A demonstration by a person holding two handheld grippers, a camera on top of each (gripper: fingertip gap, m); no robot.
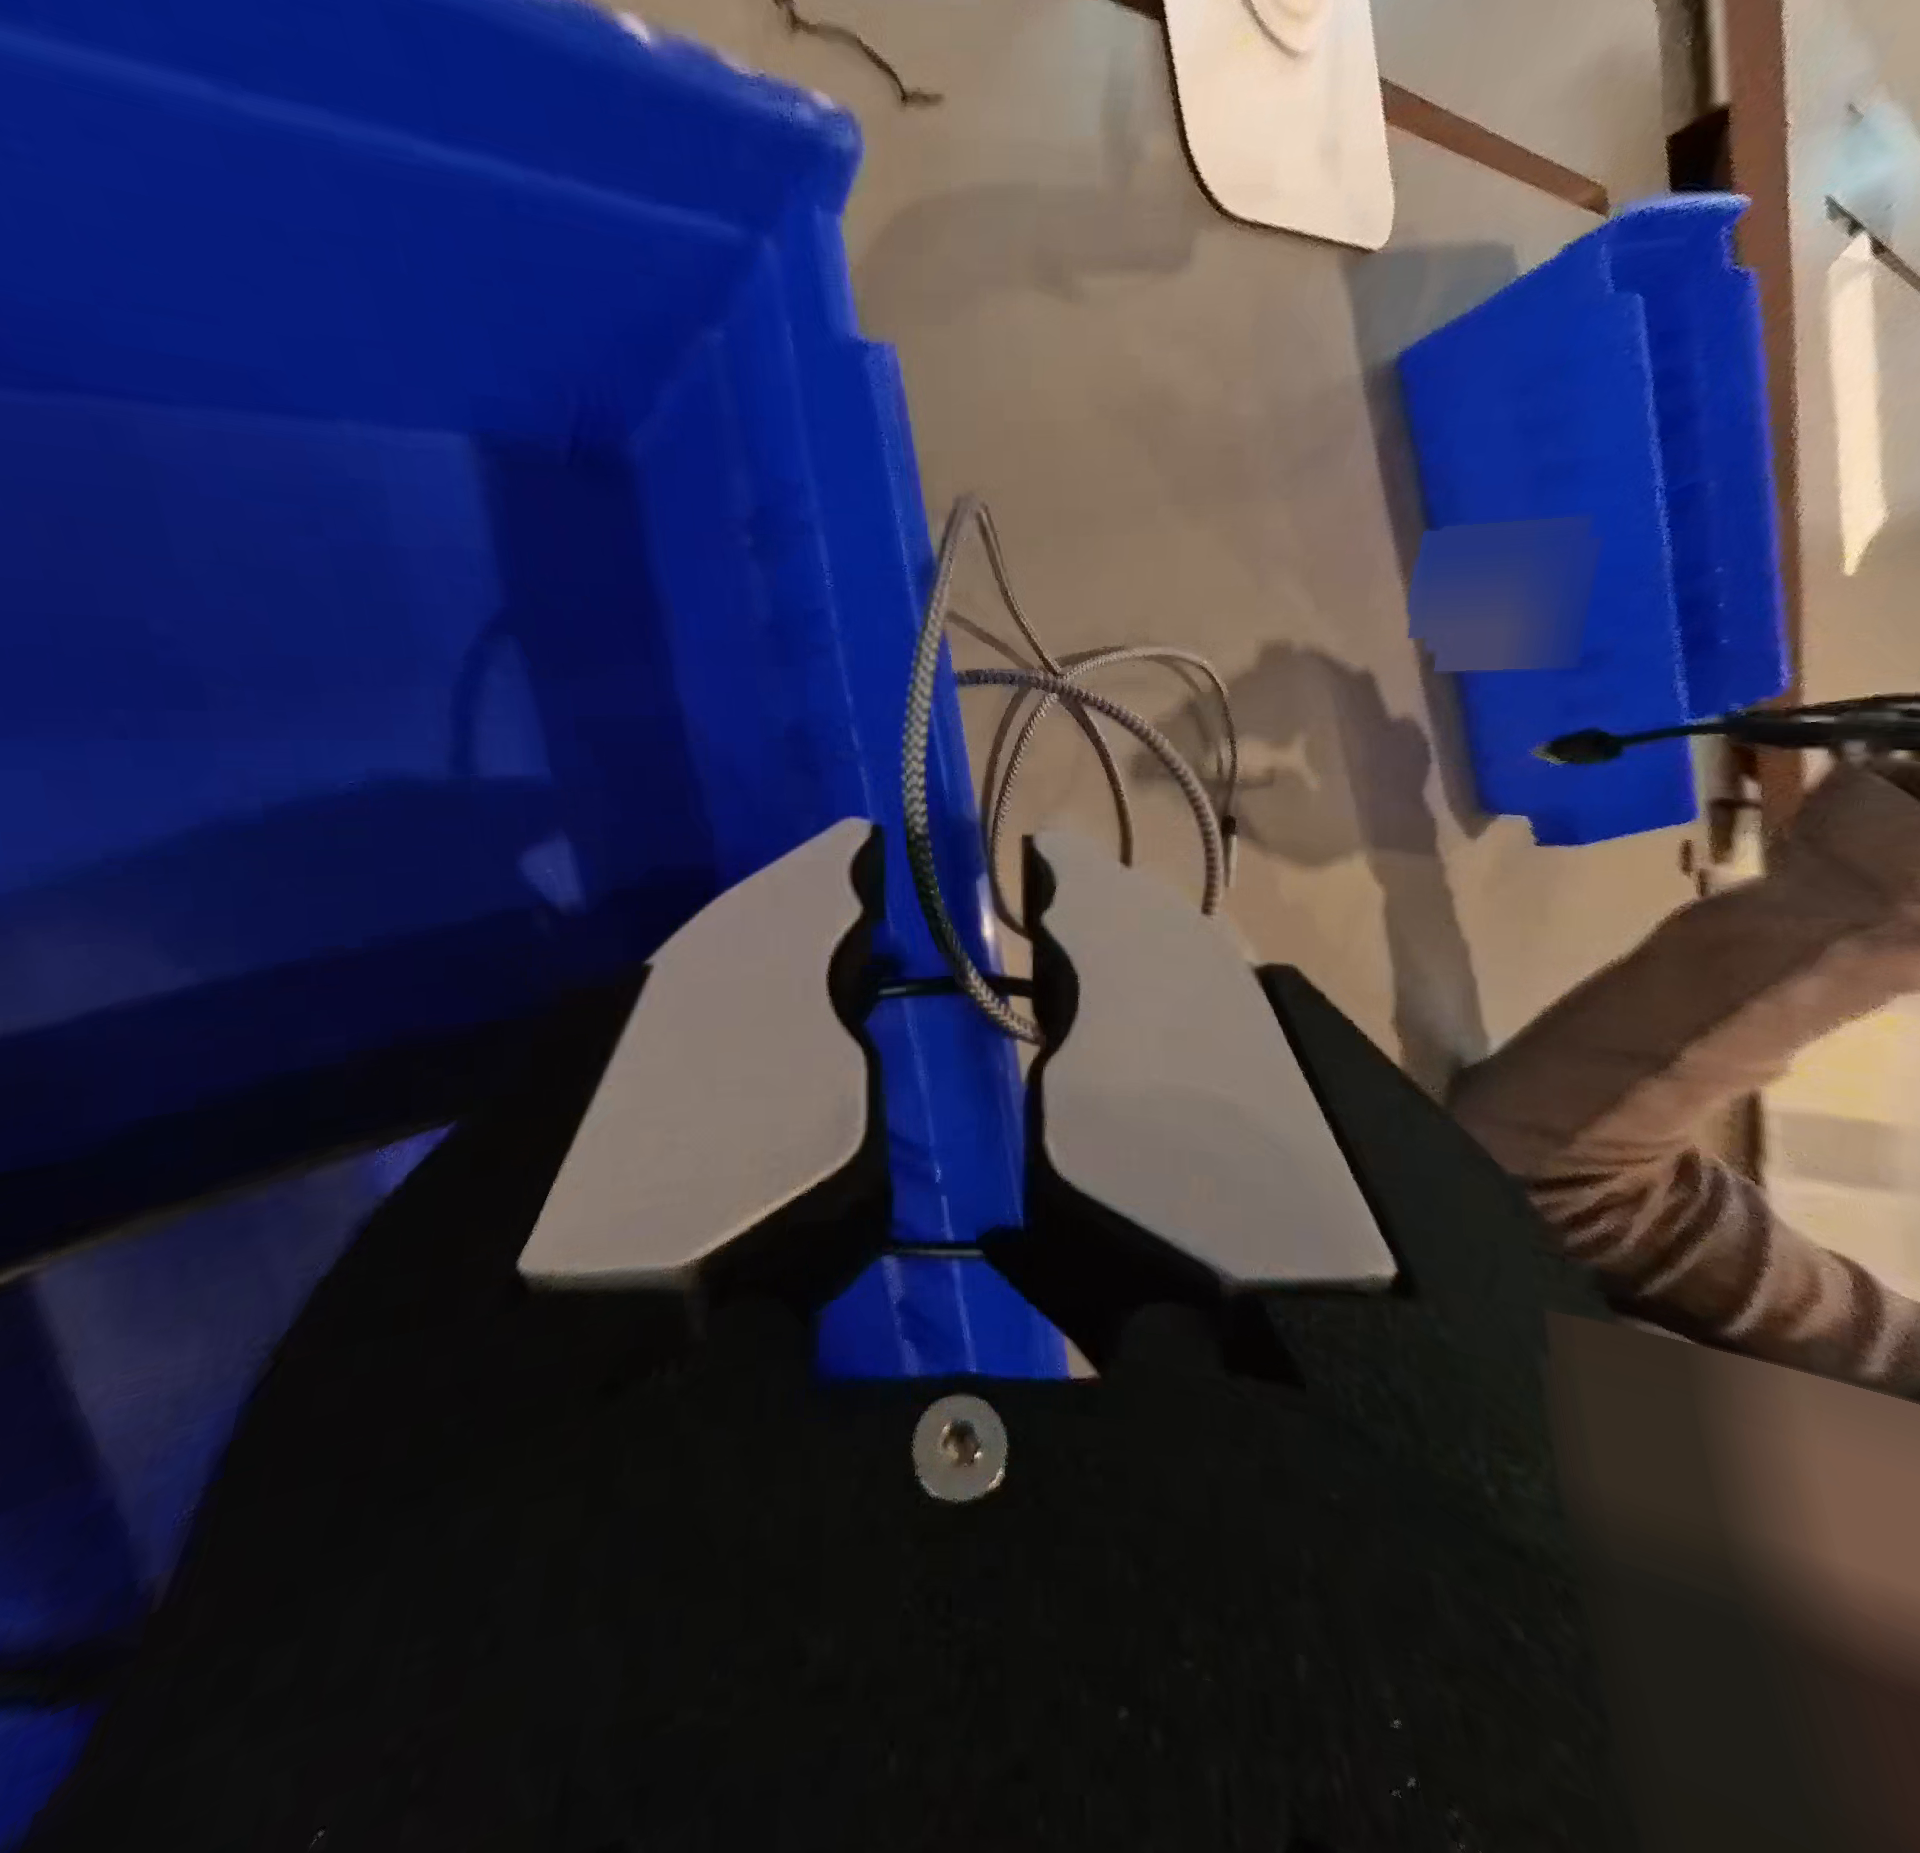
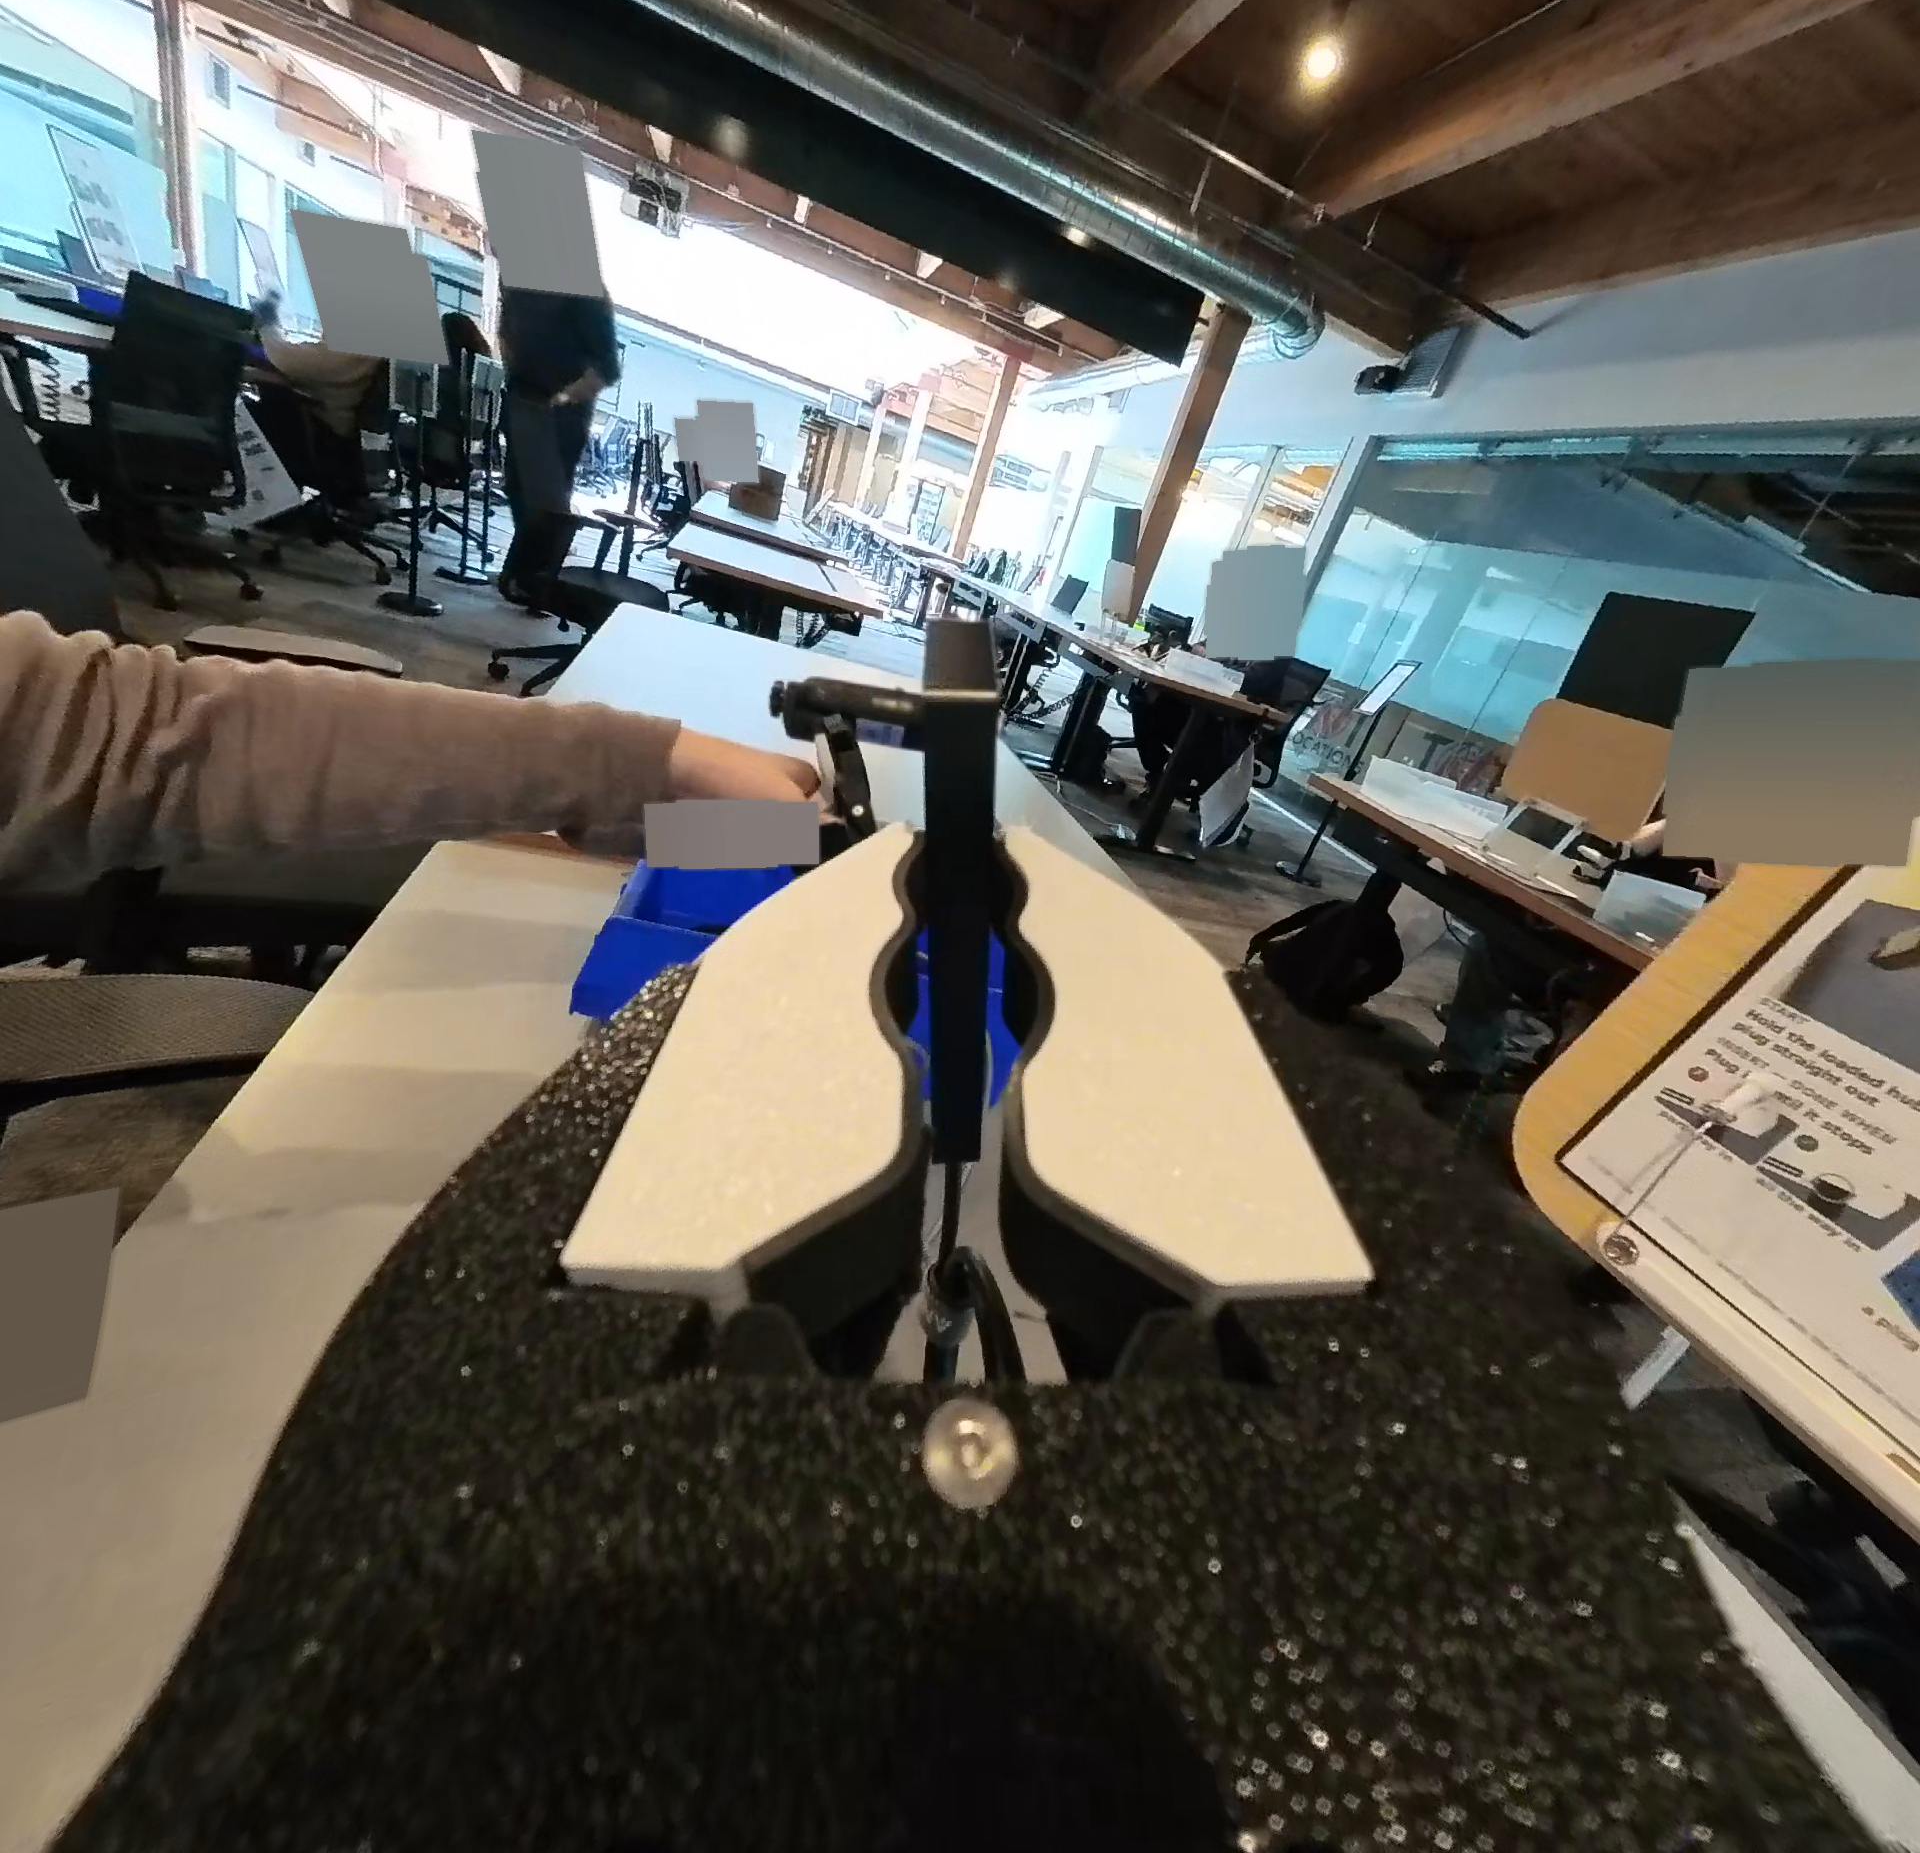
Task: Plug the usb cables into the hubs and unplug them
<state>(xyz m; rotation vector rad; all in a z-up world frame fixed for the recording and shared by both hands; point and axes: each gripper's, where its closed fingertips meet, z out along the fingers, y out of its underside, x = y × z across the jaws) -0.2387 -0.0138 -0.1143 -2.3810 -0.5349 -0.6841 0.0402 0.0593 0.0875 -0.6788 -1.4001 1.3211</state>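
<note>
A: Left wrist view first: the left gripper (image 1: 951,956) has its jaws drawn in narrow, with a gap between them. A grey braided cable (image 1: 928,764) runs into that gap, its end against the inner edge of one finger. Whether the jaws actually pinch it, I cannot tell.

B: What's behind it?

A: The rim of a big blue bin (image 1: 416,556) fills the left side and shows through the gap. The rest of the braided cable loops loosely over the pale table (image 1: 1143,401), just beside the bin. A second blue bin (image 1: 1590,515) sits well apart on the right, with a thin black cable tip (image 1: 1574,747) in front of it, and a sleeve (image 1: 1621,1065) comes in at the lower right.

B: And the right wrist view?

A: The right gripper (image 2: 961,972) is closed on a slim black hub (image 2: 958,868), held upright between the white fingers (image 2: 769,1076). A black plug (image 2: 831,702) sticks out sideways from near the hub's top. The hub's own lead hangs down at the bottom. Beyond, a hand (image 2: 743,769) reaches over the table beside a blue bin (image 2: 665,920), and an instruction sheet (image 2: 1766,1128) stands on the right.
</note>
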